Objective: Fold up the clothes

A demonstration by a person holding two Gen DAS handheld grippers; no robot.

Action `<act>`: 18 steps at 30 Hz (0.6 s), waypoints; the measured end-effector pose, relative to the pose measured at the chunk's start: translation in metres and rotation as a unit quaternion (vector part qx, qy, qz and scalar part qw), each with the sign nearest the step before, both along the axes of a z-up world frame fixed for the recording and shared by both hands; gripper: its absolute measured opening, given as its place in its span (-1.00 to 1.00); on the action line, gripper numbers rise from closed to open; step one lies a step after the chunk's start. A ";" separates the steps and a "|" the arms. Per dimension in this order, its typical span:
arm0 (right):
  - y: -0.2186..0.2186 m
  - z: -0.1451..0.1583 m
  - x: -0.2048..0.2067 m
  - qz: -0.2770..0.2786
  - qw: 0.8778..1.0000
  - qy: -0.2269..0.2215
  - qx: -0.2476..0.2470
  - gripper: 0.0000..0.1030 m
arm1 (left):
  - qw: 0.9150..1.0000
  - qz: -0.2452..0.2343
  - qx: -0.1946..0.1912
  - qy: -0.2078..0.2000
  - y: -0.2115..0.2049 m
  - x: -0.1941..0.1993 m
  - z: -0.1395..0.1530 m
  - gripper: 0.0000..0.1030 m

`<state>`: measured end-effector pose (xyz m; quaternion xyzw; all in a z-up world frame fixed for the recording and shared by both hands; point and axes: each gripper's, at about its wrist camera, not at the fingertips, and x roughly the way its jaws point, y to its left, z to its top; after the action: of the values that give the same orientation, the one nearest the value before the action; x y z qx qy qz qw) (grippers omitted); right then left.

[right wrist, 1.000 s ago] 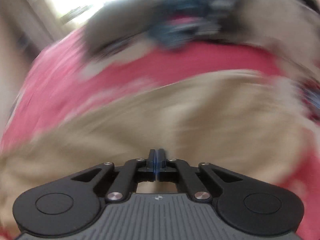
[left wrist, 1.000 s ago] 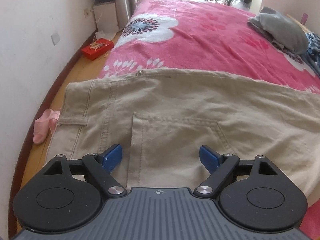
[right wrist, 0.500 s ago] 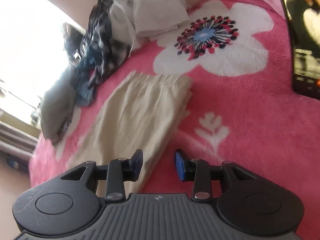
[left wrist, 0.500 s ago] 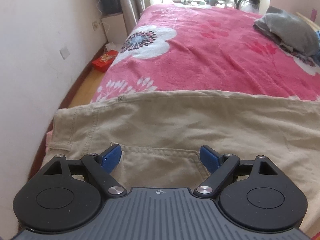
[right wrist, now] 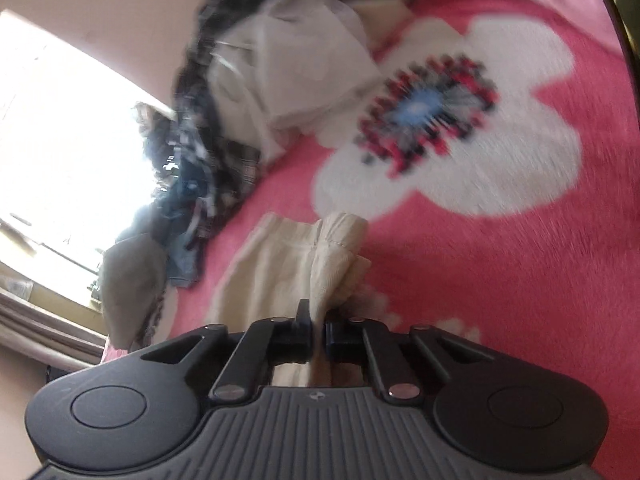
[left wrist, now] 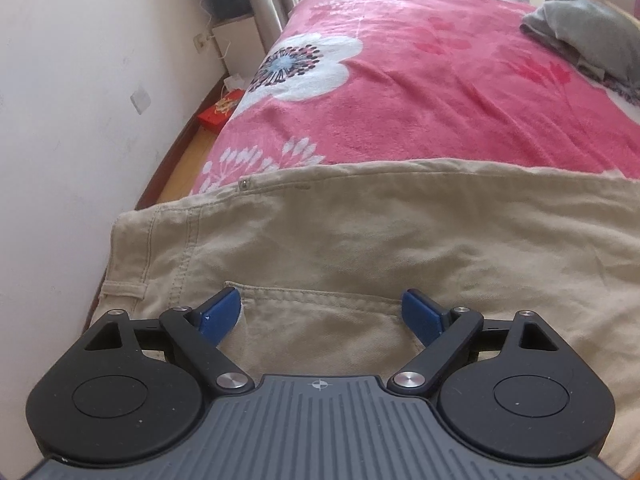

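So our left tongs [left wrist: 322, 312] are wide open, blue pads either side of the back pocket [left wrist: 320, 320] on the khaki pants [left wrist: 360, 236], not pinching anything. The pants lie flat across the near end of the bed [left wrist: 440, 92], waistband hanging off the edge by the wall [left wrist: 60, 120]. Our right tongs [right wrist: 318, 332] are clamped on the bunched hem [right wrist: 332, 264] of a pant leg. A clothes pile [right wrist: 248, 92] sits beyond, though that view's pretty blurry.
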<state>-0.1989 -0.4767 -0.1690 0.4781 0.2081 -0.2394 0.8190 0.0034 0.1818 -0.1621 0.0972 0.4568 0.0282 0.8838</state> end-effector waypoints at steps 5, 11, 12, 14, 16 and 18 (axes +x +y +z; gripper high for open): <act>0.011 0.030 0.007 0.016 0.999 -0.033 -0.025 -0.89 | 1.000 -0.003 -0.002 -0.001 0.001 -0.001 -0.001 0.73; 0.057 0.088 0.029 0.084 0.991 -0.080 -0.069 -0.89 | 1.000 -0.006 -0.012 -0.008 0.004 -0.005 -0.002 0.73; 0.067 0.097 0.034 0.095 0.989 -0.088 -0.075 -0.89 | 1.000 -0.007 -0.015 -0.009 0.006 -0.005 -0.002 0.73; 0.088 0.112 0.042 0.120 0.984 -0.103 -0.082 -0.89 | 1.000 -0.008 -0.020 -0.011 0.008 -0.006 -0.003 0.73; 0.110 0.125 0.051 0.146 0.978 -0.117 -0.091 -0.89 | 1.000 -0.009 -0.026 -0.013 0.010 -0.007 -0.003 0.73; 0.133 0.134 0.060 0.172 0.972 -0.131 -0.093 -0.89 | 0.999 -0.008 -0.033 -0.015 0.012 -0.008 -0.004 0.73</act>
<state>-0.1389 -0.3441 -0.0345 0.3844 0.1549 -0.0478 0.9088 -0.0045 0.1942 -0.1657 0.0712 0.4438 0.0071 0.8933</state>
